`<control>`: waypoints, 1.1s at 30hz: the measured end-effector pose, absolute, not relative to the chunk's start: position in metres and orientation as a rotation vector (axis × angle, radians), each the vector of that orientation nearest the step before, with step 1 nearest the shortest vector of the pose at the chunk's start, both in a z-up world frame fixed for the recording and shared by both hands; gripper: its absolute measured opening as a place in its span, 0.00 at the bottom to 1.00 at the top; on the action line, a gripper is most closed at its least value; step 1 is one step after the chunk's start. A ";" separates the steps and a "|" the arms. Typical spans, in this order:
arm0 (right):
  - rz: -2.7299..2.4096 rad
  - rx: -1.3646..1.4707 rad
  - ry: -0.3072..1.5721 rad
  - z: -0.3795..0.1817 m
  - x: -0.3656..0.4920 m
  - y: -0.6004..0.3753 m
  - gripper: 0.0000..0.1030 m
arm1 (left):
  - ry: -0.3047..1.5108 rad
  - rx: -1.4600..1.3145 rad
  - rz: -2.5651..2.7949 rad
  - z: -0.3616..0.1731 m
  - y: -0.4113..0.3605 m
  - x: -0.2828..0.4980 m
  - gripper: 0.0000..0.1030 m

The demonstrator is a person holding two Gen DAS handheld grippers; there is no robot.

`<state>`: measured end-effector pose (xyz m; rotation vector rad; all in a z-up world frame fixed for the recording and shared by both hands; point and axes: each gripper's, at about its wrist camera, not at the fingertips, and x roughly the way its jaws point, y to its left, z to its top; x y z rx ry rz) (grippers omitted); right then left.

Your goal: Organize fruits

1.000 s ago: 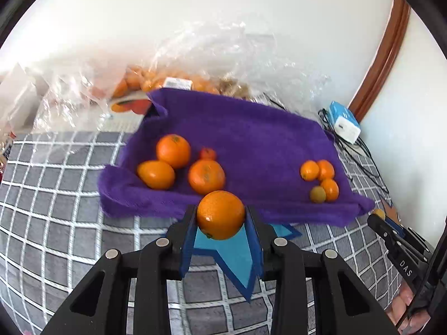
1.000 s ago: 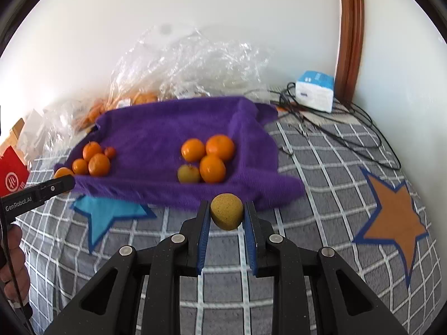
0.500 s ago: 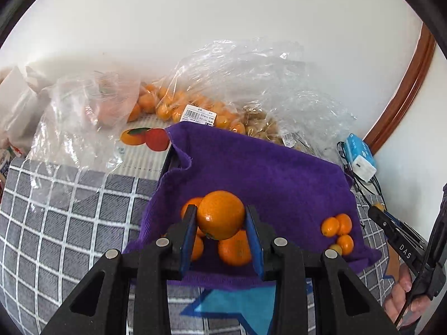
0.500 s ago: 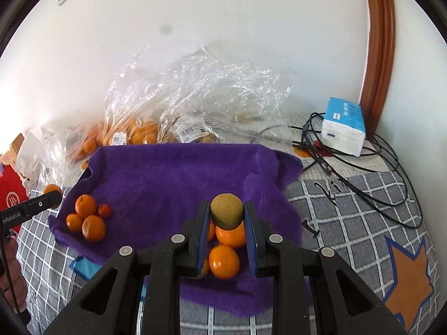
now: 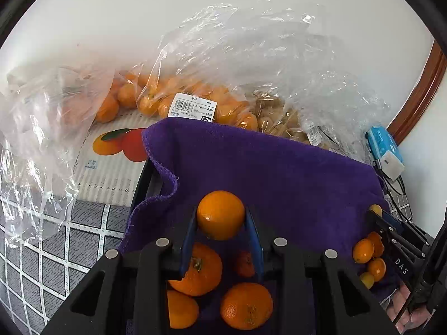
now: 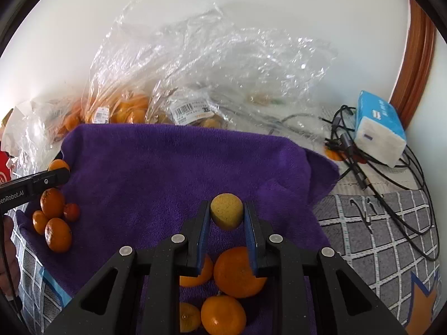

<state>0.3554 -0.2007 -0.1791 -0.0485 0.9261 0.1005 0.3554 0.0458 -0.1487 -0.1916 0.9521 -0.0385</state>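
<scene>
My left gripper (image 5: 221, 217) is shut on an orange (image 5: 220, 214) and holds it over the purple towel (image 5: 273, 173), above a group of oranges (image 5: 195, 269) on the towel's left side. My right gripper (image 6: 226, 215) is shut on a small yellow fruit (image 6: 226, 211) and holds it over the towel (image 6: 167, 162), above a group of small oranges (image 6: 239, 272) on its right side. The left gripper also shows at the left edge of the right wrist view (image 6: 36, 181), near the left group (image 6: 54, 223).
Clear plastic bags of oranges (image 5: 173, 97) and other produce (image 6: 195, 83) lie behind the towel by the white wall. A blue and white tissue pack (image 6: 380, 131) and black cables (image 6: 363, 167) sit at the right. A grey checked cloth (image 5: 42, 265) covers the table.
Both grippers have moved forward from the table's front edge to over the towel, each still holding its fruit. The fruit groups now lie under the fingers.
</scene>
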 end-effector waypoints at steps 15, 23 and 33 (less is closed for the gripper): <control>0.093 -0.076 0.971 -0.190 0.357 -0.195 0.24 | 0.954 -0.086 -0.033 -0.160 0.030 0.358 0.34; 0.058 -0.036 0.928 -0.151 0.321 -0.198 0.44 | 0.892 -0.103 -0.045 -0.124 0.033 0.320 0.46; -0.001 0.031 0.839 -0.074 0.239 -0.208 0.54 | 0.795 -0.078 -0.049 -0.067 0.038 0.218 0.60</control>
